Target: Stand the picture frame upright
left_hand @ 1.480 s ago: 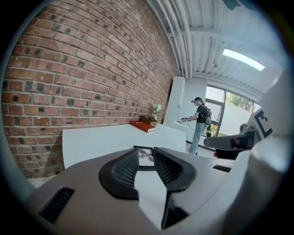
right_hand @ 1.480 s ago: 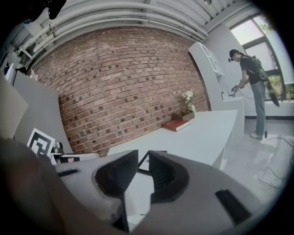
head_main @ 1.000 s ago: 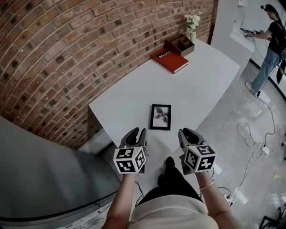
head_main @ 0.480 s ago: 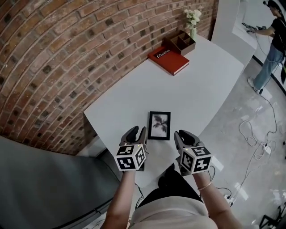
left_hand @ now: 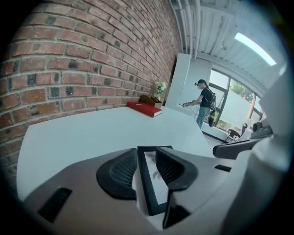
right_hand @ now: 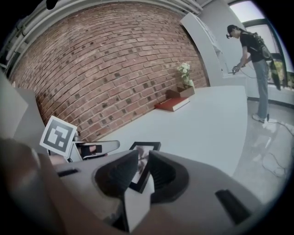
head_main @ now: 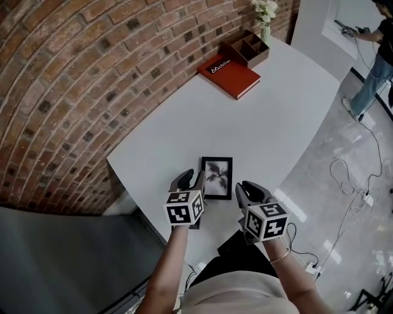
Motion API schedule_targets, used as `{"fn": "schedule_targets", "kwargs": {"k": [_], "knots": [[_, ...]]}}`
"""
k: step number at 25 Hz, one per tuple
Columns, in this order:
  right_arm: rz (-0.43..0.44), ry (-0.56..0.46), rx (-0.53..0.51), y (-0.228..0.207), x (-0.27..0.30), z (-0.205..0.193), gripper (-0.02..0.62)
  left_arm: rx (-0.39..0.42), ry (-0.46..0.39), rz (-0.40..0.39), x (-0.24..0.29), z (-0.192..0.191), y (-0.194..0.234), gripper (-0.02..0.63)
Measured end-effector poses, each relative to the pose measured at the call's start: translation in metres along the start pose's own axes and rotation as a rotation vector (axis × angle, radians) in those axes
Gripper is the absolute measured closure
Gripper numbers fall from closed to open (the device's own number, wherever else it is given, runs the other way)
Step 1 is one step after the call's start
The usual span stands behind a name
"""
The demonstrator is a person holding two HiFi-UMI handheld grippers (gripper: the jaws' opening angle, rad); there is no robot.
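Note:
A black picture frame (head_main: 217,177) with a leaf print lies flat on the white table (head_main: 276,122), close to its near edge. My left gripper (head_main: 191,179) hovers just left of the frame's near corner with its jaws open and nothing between them. In the left gripper view the frame (left_hand: 151,183) shows through the gap of that gripper (left_hand: 147,156). My right gripper (head_main: 249,189) sits just right of the frame, jaws parted and empty. In the right gripper view the frame (right_hand: 146,148) lies beyond that gripper (right_hand: 143,163), apart from it.
A red book (head_main: 229,75), a wooden organizer (head_main: 249,50) and a vase of white flowers (head_main: 264,12) stand at the table's far end by the brick wall (head_main: 73,92). A person (head_main: 381,55) works at the far right. Cables (head_main: 350,184) lie on the floor.
Both grippers have moved forward over the table and now flank the frame's near end. The left jaws have spread a little wider.

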State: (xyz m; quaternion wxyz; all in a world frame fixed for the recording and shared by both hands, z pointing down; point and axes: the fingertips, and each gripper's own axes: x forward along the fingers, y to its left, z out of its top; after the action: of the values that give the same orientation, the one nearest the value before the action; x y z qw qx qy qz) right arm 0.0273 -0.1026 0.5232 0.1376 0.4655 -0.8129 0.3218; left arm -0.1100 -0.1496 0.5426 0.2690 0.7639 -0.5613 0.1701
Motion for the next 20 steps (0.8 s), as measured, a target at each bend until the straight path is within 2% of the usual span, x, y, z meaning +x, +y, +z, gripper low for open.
{"fn": "schedule_targets", "kwargs": {"k": [15,20], "knots": [[-0.014,0.034,0.035,-0.022,0.01,-0.006,0.537,0.017,0.201,0.015,0.046,-0.037,0.001,0.483],[0.002,0.048,0.046,-0.023,0.016,-0.008,0.537,0.008,0.217,0.016,0.049,-0.039,0.001,0.489]]}}
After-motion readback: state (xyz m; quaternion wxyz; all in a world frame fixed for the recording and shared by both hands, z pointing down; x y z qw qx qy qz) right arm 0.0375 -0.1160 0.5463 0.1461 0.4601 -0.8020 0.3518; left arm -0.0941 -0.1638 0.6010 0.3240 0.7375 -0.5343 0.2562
